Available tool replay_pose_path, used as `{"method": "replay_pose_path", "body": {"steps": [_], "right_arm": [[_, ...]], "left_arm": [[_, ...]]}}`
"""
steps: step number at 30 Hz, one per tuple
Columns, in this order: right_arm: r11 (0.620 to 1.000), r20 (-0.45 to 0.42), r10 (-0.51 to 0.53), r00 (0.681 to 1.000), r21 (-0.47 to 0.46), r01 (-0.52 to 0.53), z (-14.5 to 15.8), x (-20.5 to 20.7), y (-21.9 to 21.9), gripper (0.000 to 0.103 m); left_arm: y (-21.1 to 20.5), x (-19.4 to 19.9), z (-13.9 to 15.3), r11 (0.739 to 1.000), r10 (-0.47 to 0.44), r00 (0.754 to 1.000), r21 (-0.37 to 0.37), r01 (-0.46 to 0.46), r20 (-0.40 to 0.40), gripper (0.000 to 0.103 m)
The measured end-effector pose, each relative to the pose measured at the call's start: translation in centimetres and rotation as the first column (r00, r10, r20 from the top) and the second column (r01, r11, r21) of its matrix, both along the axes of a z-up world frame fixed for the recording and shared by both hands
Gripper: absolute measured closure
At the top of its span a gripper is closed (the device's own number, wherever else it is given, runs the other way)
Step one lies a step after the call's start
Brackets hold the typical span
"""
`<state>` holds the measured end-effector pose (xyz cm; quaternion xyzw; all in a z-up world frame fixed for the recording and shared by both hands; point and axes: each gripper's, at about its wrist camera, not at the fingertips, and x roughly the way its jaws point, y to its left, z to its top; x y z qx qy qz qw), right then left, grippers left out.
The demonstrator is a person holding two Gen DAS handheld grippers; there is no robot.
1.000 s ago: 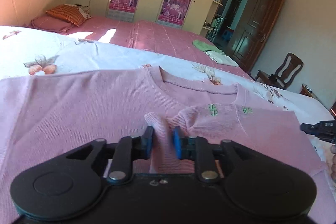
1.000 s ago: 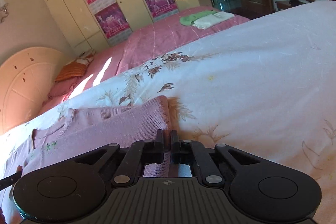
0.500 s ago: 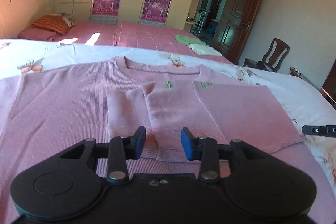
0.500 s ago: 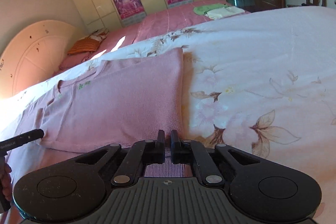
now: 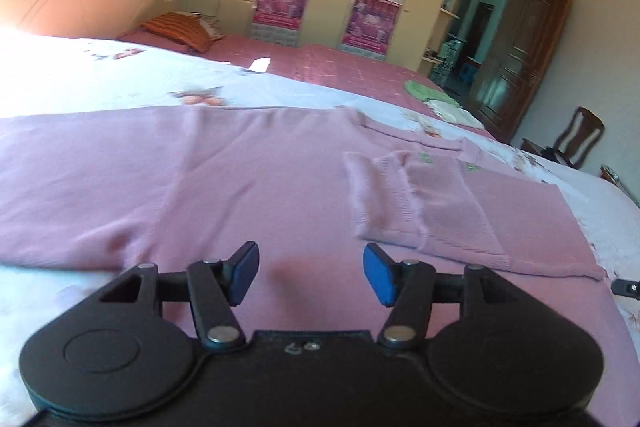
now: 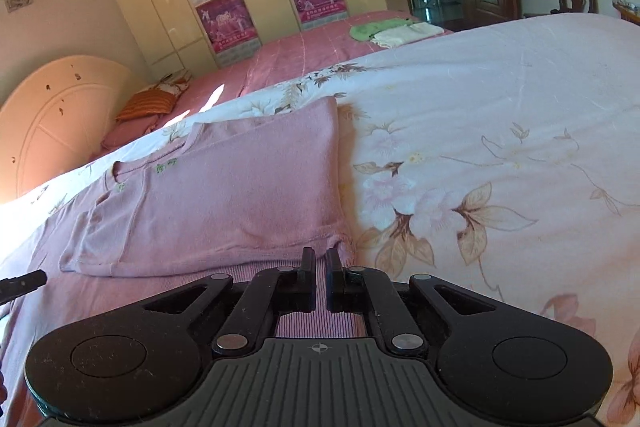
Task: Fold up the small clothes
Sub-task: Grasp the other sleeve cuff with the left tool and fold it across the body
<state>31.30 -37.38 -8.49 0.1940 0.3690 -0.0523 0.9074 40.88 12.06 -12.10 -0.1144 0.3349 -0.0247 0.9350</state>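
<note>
Since 1 second ago the left hand-held gripper has let go of the pinched cuff, spread its blue pads wide and swung toward the left, unfolded half of the pink sweater. The right hand-held gripper has drawn back a little from the hem corner it was nipping.

The left hand-held gripper is now wide open, holding nothing, poised above the body of the sweater near the left armpit. The right hand-held gripper has its jaws almost together with only a slim gap; the hem of the folded panel lies just beyond its tips, and I cannot tell whether any cloth is caught in that gap.

The sweater lies front up on the floral bedspread, neckline far, hem near. Its right side is folded in over the chest, with the right sleeve doubled back on top. The left sleeve is spread out flat to the left.

The step in hand looks like the matching fold of the left side. To do it well, take the left sleeve near the shoulder seam and the hem edge together, lift low, and lay the side over so its edge meets the folded panel without dragging it. Keep the neckline centred and smooth the crease before releasing.
</note>
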Motion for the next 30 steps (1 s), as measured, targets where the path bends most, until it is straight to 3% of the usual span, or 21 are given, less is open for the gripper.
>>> {"method": "replay_pose_path", "body": {"steps": [3, 5, 8, 11, 18, 24, 28, 30], "right_arm": [[1.0, -0.003, -0.008, 1.0, 0.016, 0.008, 0.4, -1.2, 0.2, 0.1], [0.999, -0.012, -0.021, 1.0, 0.043, 0.022, 0.4, -1.6, 0.4, 0.099], [0.988, -0.038, -0.054, 0.998, 0.143, 0.059, 0.1, -1.3, 0.5, 0.099], [0.965, -0.049, -0.104, 0.993, 0.236, 0.113, 0.0, -0.5, 1.3, 0.099], [0.955, -0.028, -0.122, 0.992, 0.269, 0.125, 1.6, 1.8, 5.9, 0.099], [0.937, -0.041, -0.162, 0.986, 0.306, 0.167, 2.2, 3.1, 7.9, 0.099], [0.931, -0.045, -0.179, 0.983, 0.314, 0.184, 2.5, 3.2, 9.0, 0.099], [0.931, -0.048, -0.177, 0.983, 0.317, 0.183, 2.4, 3.1, 9.4, 0.099]], "left_arm": [[6.2, -3.2, 0.2, 0.986, 0.163, 0.986, -0.033, -0.163, -0.02, 0.045], [11.0, -5.3, 0.1, 0.955, 0.288, 0.957, -0.061, -0.29, -0.044, 0.044], [16.8, -7.7, -0.2, 0.889, 0.446, 0.891, -0.071, -0.452, -0.081, 0.042], [22.3, -10.0, -0.7, 0.806, 0.548, 0.832, -0.211, -0.553, -0.086, 0.042], [30.5, -10.1, -2.3, 0.66, 0.659, 0.751, -0.444, -0.606, -0.047, 0.043], [33.4, -8.1, -2.6, 0.623, 0.693, 0.72, -0.486, -0.613, -0.02, 0.044], [34.1, -7.5, -2.7, 0.568, 0.734, 0.676, -0.492, -0.659, -0.058, 0.067], [34.3, -7.1, -3.0, 0.569, 0.739, 0.671, -0.474, -0.672, -0.065, 0.082]]}}
